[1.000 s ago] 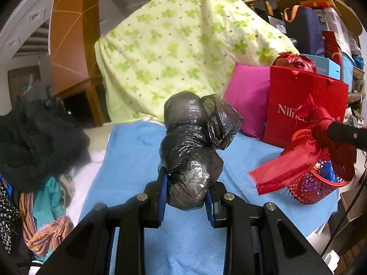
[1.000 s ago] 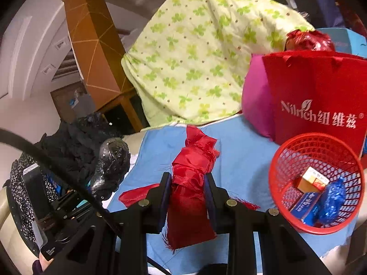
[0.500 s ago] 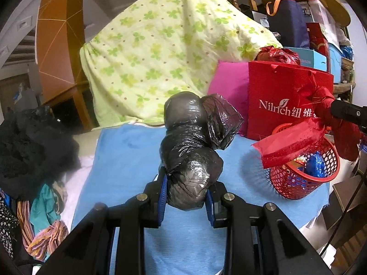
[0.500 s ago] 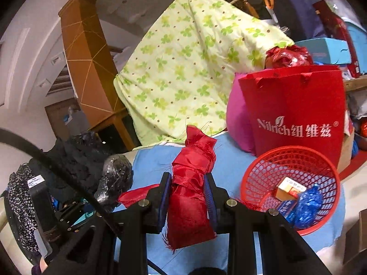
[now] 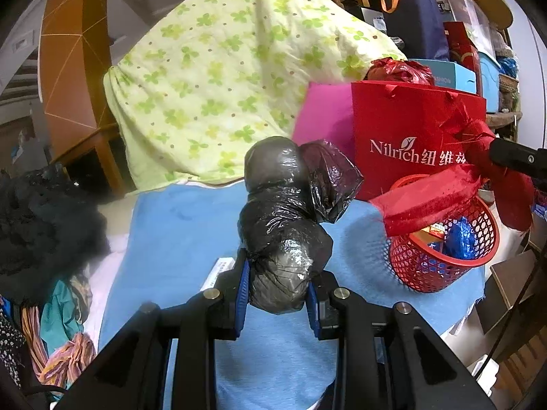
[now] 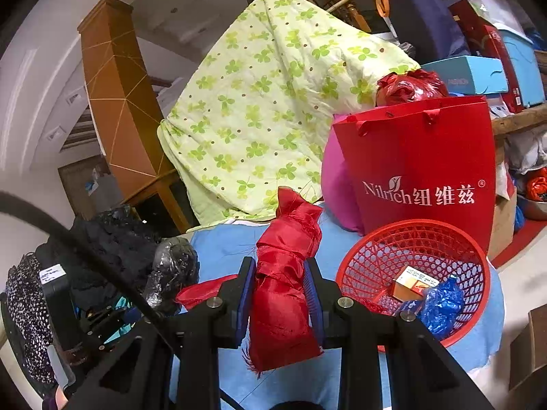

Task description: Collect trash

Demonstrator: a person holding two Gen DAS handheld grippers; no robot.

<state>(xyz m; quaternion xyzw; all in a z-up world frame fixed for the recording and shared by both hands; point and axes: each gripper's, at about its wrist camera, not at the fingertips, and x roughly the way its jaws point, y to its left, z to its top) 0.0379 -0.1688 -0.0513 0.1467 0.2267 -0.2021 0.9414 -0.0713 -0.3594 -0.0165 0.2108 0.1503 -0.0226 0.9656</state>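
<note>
My left gripper (image 5: 277, 290) is shut on a crumpled black plastic bag (image 5: 283, 218) and holds it above the blue cloth (image 5: 177, 225). My right gripper (image 6: 280, 294) is shut on a bundle of red fabric (image 6: 287, 273), held left of the red mesh basket (image 6: 376, 259). The basket holds a small carton (image 6: 413, 282) and a blue wrapper (image 6: 441, 304). In the left wrist view the basket (image 5: 427, 270) sits at the right, with the red fabric (image 5: 430, 205) and the right gripper's arm above it. The black bag also shows in the right wrist view (image 6: 174, 266).
A red Nilrich paper bag (image 6: 420, 171) and a pink cushion (image 5: 321, 112) stand behind the basket. A green clover quilt (image 5: 222, 78) drapes at the back. Dark and patterned clothes (image 5: 44, 218) pile at the left. A white slip (image 5: 218, 270) lies on the cloth.
Both grippers keep their loads. The right gripper has risen and neared the basket, which now lies lower and closer in its view. The left view has shifted slightly toward the basket.
</note>
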